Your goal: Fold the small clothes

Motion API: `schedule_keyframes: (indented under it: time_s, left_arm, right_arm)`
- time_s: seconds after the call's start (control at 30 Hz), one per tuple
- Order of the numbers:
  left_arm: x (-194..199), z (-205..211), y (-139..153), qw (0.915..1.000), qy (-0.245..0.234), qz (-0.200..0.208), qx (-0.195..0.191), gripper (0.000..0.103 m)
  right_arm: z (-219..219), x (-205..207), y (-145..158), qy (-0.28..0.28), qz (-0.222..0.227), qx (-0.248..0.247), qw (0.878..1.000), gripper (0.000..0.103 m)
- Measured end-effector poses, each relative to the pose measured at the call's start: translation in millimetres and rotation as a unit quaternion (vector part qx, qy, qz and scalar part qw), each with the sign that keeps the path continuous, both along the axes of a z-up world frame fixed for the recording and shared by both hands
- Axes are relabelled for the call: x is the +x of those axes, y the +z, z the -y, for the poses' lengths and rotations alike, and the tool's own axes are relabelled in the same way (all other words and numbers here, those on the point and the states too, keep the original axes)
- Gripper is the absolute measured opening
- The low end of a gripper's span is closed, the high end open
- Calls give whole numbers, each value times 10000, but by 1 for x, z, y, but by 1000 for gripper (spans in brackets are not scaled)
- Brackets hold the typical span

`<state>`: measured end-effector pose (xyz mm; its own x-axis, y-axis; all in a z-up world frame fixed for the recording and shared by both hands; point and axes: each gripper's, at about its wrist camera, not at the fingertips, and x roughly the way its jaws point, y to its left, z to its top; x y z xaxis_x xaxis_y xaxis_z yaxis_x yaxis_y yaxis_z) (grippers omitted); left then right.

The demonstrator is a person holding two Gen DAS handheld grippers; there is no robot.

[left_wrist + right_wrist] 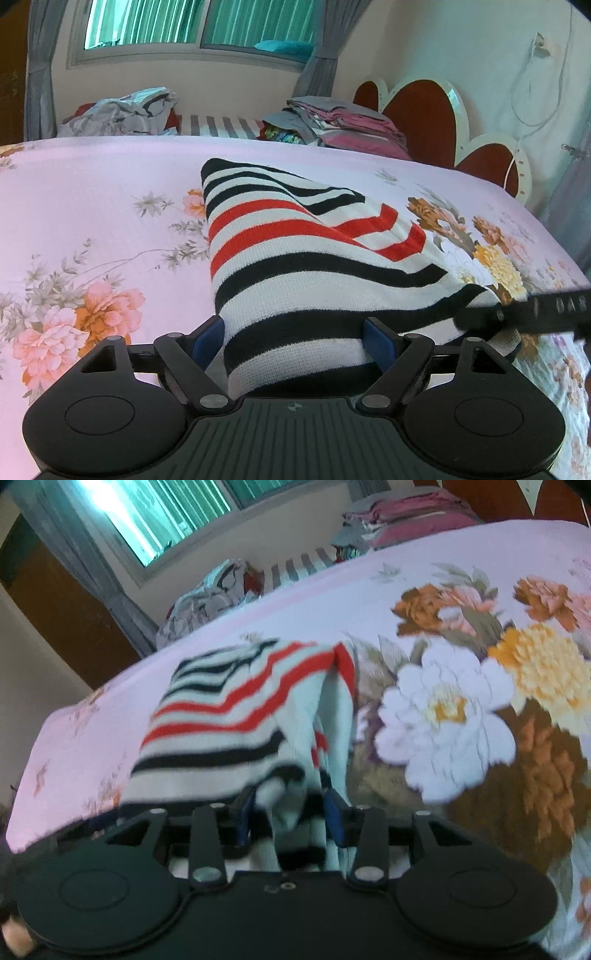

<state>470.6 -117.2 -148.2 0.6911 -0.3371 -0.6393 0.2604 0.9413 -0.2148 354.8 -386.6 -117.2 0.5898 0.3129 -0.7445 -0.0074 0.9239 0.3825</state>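
- Striped knitted garment [295,258], white with black and red bands, lies partly folded on the bed's pink floral sheet [103,206]; its near end reaches up between both sets of tongs.
- Bed itself fills both views, with a red heart-shaped headboard edged in white [421,122] at its far right in the left wrist view.
- Beyond the bed, a stack of folded pink and grey clothes [347,125] sits by the headboard, and a crumpled grey heap [122,110] lies under the window [199,26].
- Left tongs [295,336] stand wide apart with the garment's black-and-white end filling the gap; the blue pads [376,343] touch the cloth at its sides, with no clear squeeze.
- Right tongs [290,812] stand partly apart, a bunched fold of the garment hanging loosely between their blue pads; this view is blurred.
- Black strap or bar [535,314] crosses the right edge of the left wrist view, bearing pale letters that look like "DAS"; the rest is cut off.
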Motion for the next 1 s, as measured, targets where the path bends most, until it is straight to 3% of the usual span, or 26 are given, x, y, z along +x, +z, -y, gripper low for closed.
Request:
schedule_keyframes:
  time_s: [0.13,0.3,0.43,0.57,1.0]
  left_arm:
    - [0,2,1,10000,-59,7,52,80]
    - [-4,6,2,9996,-158,39,217,80]
    - [0,5,8,9997,-65,-123,198,80]
    - [4,7,21,9993,-106,30,357,80]
    - [48,7,42,9980,19,310,548,80]
  right_arm:
    - [-9,-12,-2,136,23,-490,9987,16]
    - [-3,-25,-14,22,-99,-560,9984,14]
    - [-3,-23,0,81,7,-505,9987,29]
    - [4,-15,20,-35,263,-318,9991,52]
    - [16,66,18,-486,159,284,9983,58]
